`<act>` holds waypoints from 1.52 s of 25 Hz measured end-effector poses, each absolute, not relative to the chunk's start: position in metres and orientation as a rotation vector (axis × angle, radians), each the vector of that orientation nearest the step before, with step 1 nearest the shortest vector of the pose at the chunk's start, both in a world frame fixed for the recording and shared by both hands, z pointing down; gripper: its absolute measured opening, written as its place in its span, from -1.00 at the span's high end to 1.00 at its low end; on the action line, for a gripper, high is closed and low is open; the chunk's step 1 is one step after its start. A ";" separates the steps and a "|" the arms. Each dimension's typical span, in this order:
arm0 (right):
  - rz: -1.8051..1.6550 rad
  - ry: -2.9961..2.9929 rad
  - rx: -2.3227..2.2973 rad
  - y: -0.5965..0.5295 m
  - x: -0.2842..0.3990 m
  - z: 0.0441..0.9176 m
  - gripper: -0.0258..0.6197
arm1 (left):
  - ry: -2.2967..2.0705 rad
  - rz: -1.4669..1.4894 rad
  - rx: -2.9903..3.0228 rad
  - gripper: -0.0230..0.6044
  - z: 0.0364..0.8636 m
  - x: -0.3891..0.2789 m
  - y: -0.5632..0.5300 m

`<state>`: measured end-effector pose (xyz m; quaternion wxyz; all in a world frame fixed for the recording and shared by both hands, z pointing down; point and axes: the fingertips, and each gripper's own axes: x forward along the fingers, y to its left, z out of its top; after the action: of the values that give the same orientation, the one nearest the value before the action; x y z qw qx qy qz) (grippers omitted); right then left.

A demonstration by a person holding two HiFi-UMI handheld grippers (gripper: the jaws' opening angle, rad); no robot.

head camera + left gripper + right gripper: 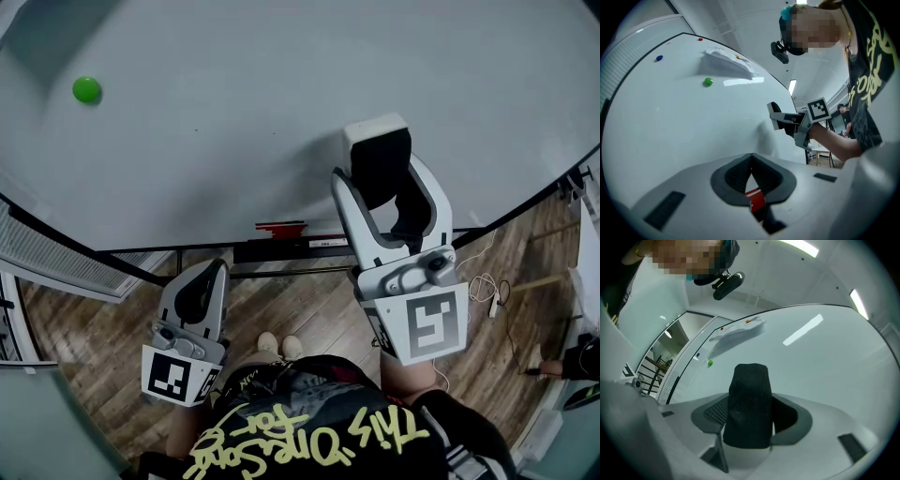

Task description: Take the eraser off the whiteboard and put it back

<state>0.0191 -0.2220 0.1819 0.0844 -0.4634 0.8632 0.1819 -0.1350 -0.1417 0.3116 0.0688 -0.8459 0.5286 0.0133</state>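
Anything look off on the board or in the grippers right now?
Only the paper sheet near the top edge of the whiteboard: it is rumpled and bulges off the surface. The eraser is clamped between the fingers of the right gripper, as expected.

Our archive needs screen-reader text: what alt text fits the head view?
Seen from above, the right gripper holds an eraser before the whiteboard. The left gripper hangs lower, shut and empty; a green magnet sits upper left on the board.

Eraser (380, 164): black felt pad, white back, upright, clamped in right gripper (382, 180), near whiteboard (234, 112).
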 end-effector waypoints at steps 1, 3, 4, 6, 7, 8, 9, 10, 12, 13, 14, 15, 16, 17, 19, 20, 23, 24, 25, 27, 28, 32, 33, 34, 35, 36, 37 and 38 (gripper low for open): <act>0.540 2.580 -1.379 -0.221 0.019 0.183 0.12 | 1.591 0.038 -2.545 0.90 0.311 -0.134 -0.141; 0.533 2.593 -1.369 -0.219 0.020 0.186 0.12 | 1.594 0.037 -2.543 0.90 0.311 -0.132 -0.140; 0.531 2.595 -1.363 -0.218 0.020 0.188 0.12 | 1.595 0.036 -2.542 0.90 0.312 -0.131 -0.139; 0.527 2.599 -1.356 -0.217 0.021 0.191 0.12 | 1.595 0.035 -2.542 0.90 0.312 -0.129 -0.139; 0.526 2.605 -1.356 -0.217 0.021 0.191 0.12 | 1.594 0.035 -2.543 0.90 0.312 -0.128 -0.140; 0.525 2.613 -1.356 -0.217 0.021 0.192 0.12 | 1.594 0.034 -2.543 0.91 0.313 -0.127 -0.140; 0.524 2.619 -1.354 -0.217 0.021 0.192 0.12 | 1.594 0.034 -2.542 0.90 0.313 -0.126 -0.141; 0.523 2.624 -1.351 -0.218 0.021 0.194 0.12 | 1.595 0.034 -2.542 0.91 0.313 -0.126 -0.141; 0.497 2.625 -1.340 -0.217 0.020 0.198 0.12 | 1.594 0.033 -2.542 0.90 0.314 -0.125 -0.141; 0.475 2.621 -1.333 -0.216 0.018 0.199 0.12 | 1.593 0.032 -2.542 0.90 0.314 -0.124 -0.141; 0.460 2.620 -1.328 -0.215 0.017 0.200 0.12 | 1.592 0.033 -2.541 0.90 0.314 -0.124 -0.141; 0.454 2.623 -1.324 -0.214 0.016 0.201 0.12 | 1.592 0.033 -2.540 0.90 0.313 -0.124 -0.141; 0.453 2.628 -1.321 -0.214 0.016 0.202 0.12 | 1.592 0.032 -2.538 0.91 0.313 -0.124 -0.141; 0.454 2.634 -1.317 -0.214 0.015 0.203 0.12 | 1.592 0.032 -2.537 0.90 0.313 -0.123 -0.142; 0.457 2.647 -1.309 -0.215 0.015 0.204 0.12 | 1.593 0.027 -2.536 0.90 0.312 -0.122 -0.144; 0.459 2.653 -1.305 -0.215 0.014 0.205 0.12 | 1.594 0.024 -2.535 0.90 0.312 -0.122 -0.145; 0.467 2.666 -1.294 -0.215 0.011 0.207 0.12 | 1.597 0.020 -2.528 0.90 0.312 -0.123 -0.145; 0.470 2.671 -1.289 -0.213 0.009 0.208 0.12 | 1.599 0.021 -2.526 0.91 0.313 -0.125 -0.145; 0.473 2.676 -1.285 -0.212 0.006 0.210 0.12 | 1.600 0.023 -2.525 0.90 0.313 -0.126 -0.144; 0.480 2.688 -1.278 -0.209 0.001 0.212 0.12 | 1.602 0.028 -2.522 0.90 0.314 -0.130 -0.142; 0.483 2.694 -1.274 -0.208 -0.002 0.213 0.12 | 1.604 0.030 -2.520 0.90 0.314 -0.132 -0.142; 0.488 2.712 -1.256 -0.205 -0.009 0.215 0.12 | 1.609 0.036 -2.516 0.90 0.314 -0.135 -0.142; 0.486 2.716 -1.253 -0.205 -0.009 0.216 0.12 | 1.609 0.035 -2.516 0.90 0.314 -0.134 -0.142; 0.484 2.720 -1.250 -0.205 -0.008 0.217 0.12 | 1.609 0.034 -2.517 0.91 0.314 -0.132 -0.143; 0.482 2.722 -1.246 -0.204 -0.008 0.217 0.12 | 1.609 0.032 -2.517 0.90 0.314 -0.131 -0.143; 0.479 2.725 -1.242 -0.204 -0.008 0.218 0.12 | 1.611 0.030 -2.517 0.90 0.315 -0.130 -0.143; 0.477 2.728 -1.237 -0.204 -0.008 0.219 0.12 | 1.614 0.028 -2.517 0.90 0.315 -0.129 -0.143; 0.475 2.732 -1.232 -0.203 -0.008 0.220 0.12 | 1.617 0.026 -2.515 0.90 0.316 -0.129 -0.143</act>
<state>-0.0083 -0.2032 0.2200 0.0538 -0.4054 0.8991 0.1563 -0.1290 -0.1432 0.3156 0.0756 -0.8387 0.5393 0.0086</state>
